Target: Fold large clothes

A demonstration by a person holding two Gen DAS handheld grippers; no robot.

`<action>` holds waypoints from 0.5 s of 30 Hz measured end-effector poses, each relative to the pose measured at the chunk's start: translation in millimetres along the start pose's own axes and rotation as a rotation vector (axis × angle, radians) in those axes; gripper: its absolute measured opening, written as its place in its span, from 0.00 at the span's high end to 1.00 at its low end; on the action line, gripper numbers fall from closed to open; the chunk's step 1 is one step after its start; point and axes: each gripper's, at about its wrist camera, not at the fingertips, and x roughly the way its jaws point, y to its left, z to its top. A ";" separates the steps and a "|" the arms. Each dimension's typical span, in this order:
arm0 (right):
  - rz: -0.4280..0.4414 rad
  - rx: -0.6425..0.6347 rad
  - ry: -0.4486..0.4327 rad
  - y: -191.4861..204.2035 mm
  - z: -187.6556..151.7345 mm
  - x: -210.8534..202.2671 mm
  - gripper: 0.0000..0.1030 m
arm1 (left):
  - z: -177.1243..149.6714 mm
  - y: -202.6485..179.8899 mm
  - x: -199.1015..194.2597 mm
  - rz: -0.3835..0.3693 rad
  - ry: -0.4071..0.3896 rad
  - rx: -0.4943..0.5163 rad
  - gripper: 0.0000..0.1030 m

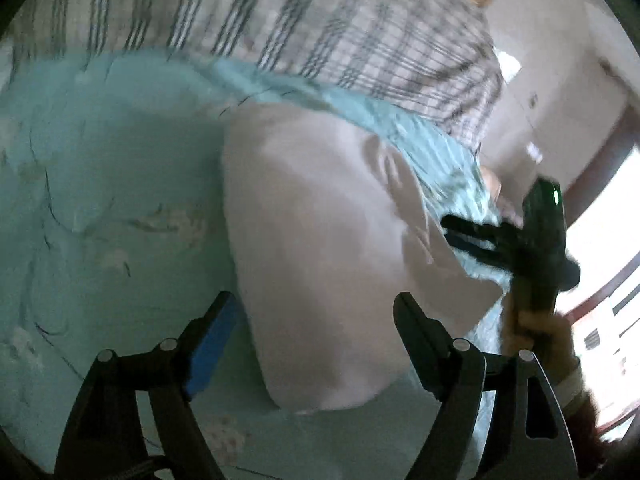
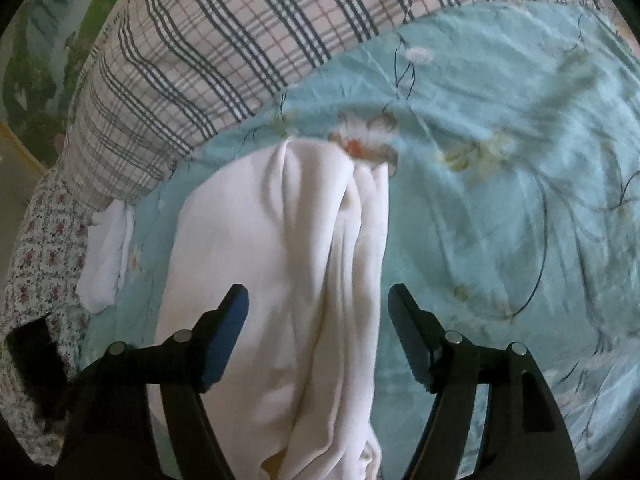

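Right gripper open over white garment, long axis running away twd plaid blanket.

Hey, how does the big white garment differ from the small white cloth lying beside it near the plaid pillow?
The white garment is far larger than the small white cloth. The white garment lies in long lengthwise folds running toward the camera; the small white cloth is a compact bundle. The white garment sits mid-bedspread; the small white cloth sits at the edge of the bedspread, just below the plaid pillow. Both are plain white and rest on the bedspread.
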 end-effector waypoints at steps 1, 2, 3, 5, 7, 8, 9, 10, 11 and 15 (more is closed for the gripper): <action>0.000 -0.002 0.011 0.5 -1.6 2.9 0.29 | 1.5 8.5 3.8 -0.010 0.012 -0.030 0.22; -0.002 0.000 0.020 0.6 -3.0 5.2 0.29 | 4.3 18.8 11.3 -0.025 0.028 -0.061 0.22; -0.003 0.004 0.028 0.6 -3.6 8.4 0.29 | 4.7 25.5 18.2 -0.039 0.045 -0.080 0.22; 0.007 0.013 0.038 -0.7 -2.3 14.0 0.29 | 10.1 39.2 38.6 -0.065 0.096 -0.130 0.22; 0.005 0.013 0.050 -0.5 -0.9 18.8 0.29 | 12.6 49.2 54.5 -0.120 0.127 -0.174 0.21; 0.003 0.010 0.056 -0.3 0.3 21.5 0.29 | 15.7 54.4 64.7 -0.140 0.145 -0.201 0.19; 0.001 0.006 0.067 -0.1 1.2 25.4 0.29 | 18.5 56.4 72.2 -0.156 0.156 -0.210 0.18; 0.003 0.002 0.081 -0.1 1.9 29.9 0.29 | 21.2 56.7 80.9 -0.178 0.171 -0.210 0.18; 0.005 0.001 0.095 -0.4 2.3 34.9 0.29 | 22.9 56.1 87.7 -0.181 0.182 -0.202 0.18; 0.002 -0.016 0.136 1.4 -0.3 52.8 0.32 | 29.1 36.9 105.2 -0.127 0.193 -0.096 0.27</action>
